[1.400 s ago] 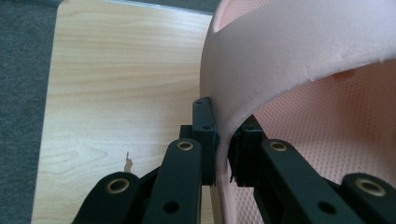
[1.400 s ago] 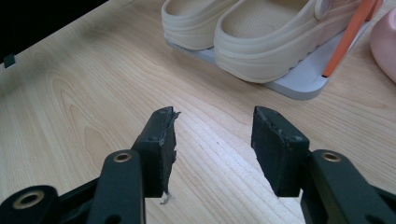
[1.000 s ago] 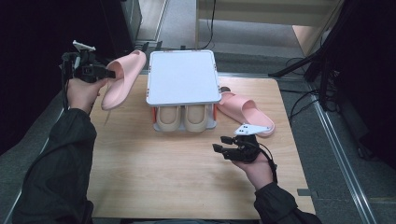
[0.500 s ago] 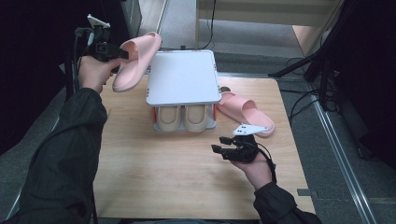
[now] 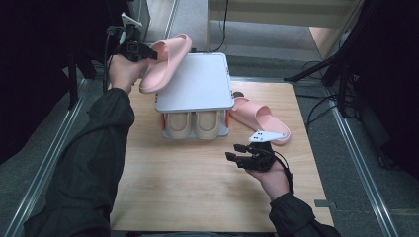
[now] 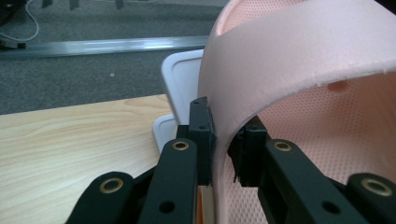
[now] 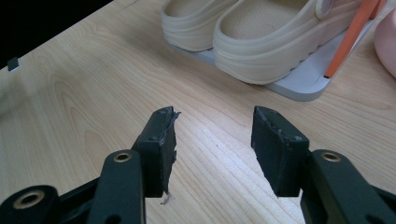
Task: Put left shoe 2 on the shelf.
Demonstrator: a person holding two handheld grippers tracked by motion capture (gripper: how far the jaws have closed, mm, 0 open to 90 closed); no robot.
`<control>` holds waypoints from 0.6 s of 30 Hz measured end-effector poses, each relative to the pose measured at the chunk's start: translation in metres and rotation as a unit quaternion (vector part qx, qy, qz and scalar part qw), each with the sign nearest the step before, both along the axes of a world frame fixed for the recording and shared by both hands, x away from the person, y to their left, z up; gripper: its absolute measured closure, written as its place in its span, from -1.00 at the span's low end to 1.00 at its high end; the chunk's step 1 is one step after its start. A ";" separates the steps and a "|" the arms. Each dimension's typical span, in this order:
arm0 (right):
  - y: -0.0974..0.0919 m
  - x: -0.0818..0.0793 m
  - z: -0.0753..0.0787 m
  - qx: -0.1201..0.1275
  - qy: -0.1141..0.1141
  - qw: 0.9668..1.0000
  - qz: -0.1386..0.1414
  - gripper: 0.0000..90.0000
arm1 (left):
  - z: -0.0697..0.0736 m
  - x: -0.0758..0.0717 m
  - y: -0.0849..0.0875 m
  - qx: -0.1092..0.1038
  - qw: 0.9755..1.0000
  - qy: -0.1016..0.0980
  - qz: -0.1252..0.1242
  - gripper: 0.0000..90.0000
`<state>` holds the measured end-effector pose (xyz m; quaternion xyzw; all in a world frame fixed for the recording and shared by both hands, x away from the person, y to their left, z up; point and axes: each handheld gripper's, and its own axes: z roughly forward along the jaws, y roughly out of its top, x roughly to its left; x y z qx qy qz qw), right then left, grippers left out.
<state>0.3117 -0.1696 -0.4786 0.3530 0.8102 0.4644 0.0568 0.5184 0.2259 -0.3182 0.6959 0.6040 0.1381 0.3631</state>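
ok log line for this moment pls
left gripper: shut on pink slipper, jaws just easing | right gripper: open above table

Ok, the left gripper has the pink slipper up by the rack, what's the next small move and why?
Probably carry the pink slipper over the white shelf top and lower it flat. The left gripper pinches its strap, it hangs tilted at the shelf's edge, and the top is bare.
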 end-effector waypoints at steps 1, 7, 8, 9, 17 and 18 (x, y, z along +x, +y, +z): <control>0.000 0.000 0.000 0.000 -0.001 1.000 0.002 0.13 | -0.002 0.003 -0.005 0.005 1.000 0.000 -0.002 0.75; 0.000 0.000 0.000 0.001 0.002 1.000 0.005 0.14 | -0.012 0.008 -0.016 0.011 1.000 0.008 -0.007 0.66; 0.000 0.000 0.000 0.002 0.003 1.000 0.005 0.14 | -0.013 0.007 -0.017 0.013 1.000 0.010 -0.010 0.64; 0.000 0.000 0.000 0.002 0.003 1.000 0.005 0.14 | -0.013 0.007 -0.017 0.013 1.000 0.010 -0.010 0.62; 0.001 0.000 -0.001 -0.002 0.006 1.000 0.004 0.16 | -0.018 0.004 -0.024 0.029 0.999 0.009 -0.029 0.47; 0.002 0.001 -0.001 -0.002 0.006 1.000 0.006 0.16 | -0.018 0.004 -0.024 0.022 0.999 0.017 -0.030 0.45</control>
